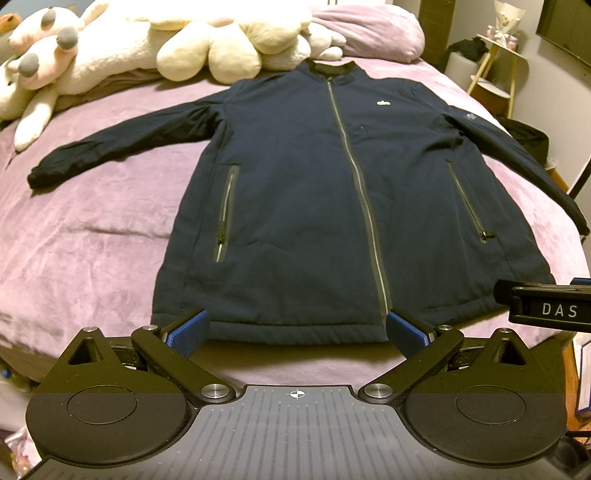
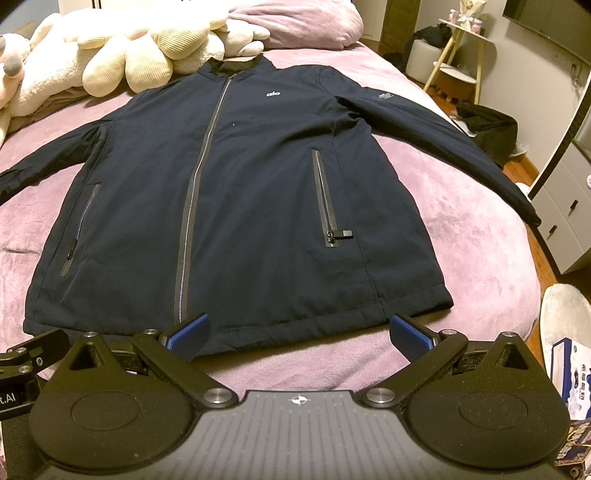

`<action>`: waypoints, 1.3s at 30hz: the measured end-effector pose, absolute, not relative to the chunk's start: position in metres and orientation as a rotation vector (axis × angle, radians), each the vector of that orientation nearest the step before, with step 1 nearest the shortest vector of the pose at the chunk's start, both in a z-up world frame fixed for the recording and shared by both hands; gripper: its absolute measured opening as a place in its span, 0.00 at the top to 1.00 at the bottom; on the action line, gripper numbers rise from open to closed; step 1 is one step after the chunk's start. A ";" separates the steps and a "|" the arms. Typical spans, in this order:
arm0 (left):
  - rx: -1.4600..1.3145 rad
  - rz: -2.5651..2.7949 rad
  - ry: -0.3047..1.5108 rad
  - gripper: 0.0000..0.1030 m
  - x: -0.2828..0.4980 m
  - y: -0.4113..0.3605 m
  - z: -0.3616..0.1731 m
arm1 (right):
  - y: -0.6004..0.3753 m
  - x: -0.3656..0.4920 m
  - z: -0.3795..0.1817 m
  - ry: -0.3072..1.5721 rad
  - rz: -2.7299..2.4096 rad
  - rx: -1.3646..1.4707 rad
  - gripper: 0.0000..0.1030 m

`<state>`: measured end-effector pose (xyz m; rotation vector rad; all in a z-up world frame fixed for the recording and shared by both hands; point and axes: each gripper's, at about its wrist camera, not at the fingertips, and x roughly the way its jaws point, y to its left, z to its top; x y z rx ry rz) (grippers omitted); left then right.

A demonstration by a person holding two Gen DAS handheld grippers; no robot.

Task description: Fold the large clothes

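Note:
A dark navy zip jacket (image 1: 303,192) lies flat and face up on a bed with a lilac cover (image 1: 92,229), collar far, hem near, both sleeves spread out to the sides. It also shows in the right wrist view (image 2: 240,192). My left gripper (image 1: 297,330) is open and empty, its blue pads just at the hem near the zip's lower end. My right gripper (image 2: 299,332) is open and empty, above the hem's right half. The right gripper's body (image 1: 546,306) shows at the right edge of the left wrist view.
Cream plush toys (image 1: 177,40) and a lilac pillow (image 1: 369,29) lie at the head of the bed, past the collar. A white side table (image 2: 461,55) and a white cabinet (image 2: 569,221) stand to the right of the bed. A box (image 2: 569,362) lies on the floor at right.

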<state>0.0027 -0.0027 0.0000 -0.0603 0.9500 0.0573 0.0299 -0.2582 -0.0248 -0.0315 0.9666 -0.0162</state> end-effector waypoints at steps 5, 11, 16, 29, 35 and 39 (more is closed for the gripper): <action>-0.059 0.058 0.949 0.00 0.003 -0.003 0.000 | -0.258 0.029 -0.024 0.967 -0.015 -0.031 0.00; -0.058 0.057 0.949 0.00 0.003 -0.004 0.000 | -0.259 0.029 -0.026 0.967 -0.015 -0.031 0.00; -0.055 0.056 0.948 0.00 0.002 -0.005 -0.001 | -0.259 0.029 -0.024 0.967 -0.015 -0.030 0.00; -0.054 0.057 0.949 0.00 0.002 -0.006 -0.001 | -0.259 0.028 -0.026 0.968 -0.015 -0.027 0.00; -0.054 0.057 0.948 0.00 0.002 -0.006 -0.002 | -0.259 0.029 -0.025 0.968 -0.014 -0.027 0.00; -0.054 0.057 0.948 0.00 0.002 -0.006 -0.002 | -0.260 0.029 -0.025 0.969 -0.014 -0.025 0.00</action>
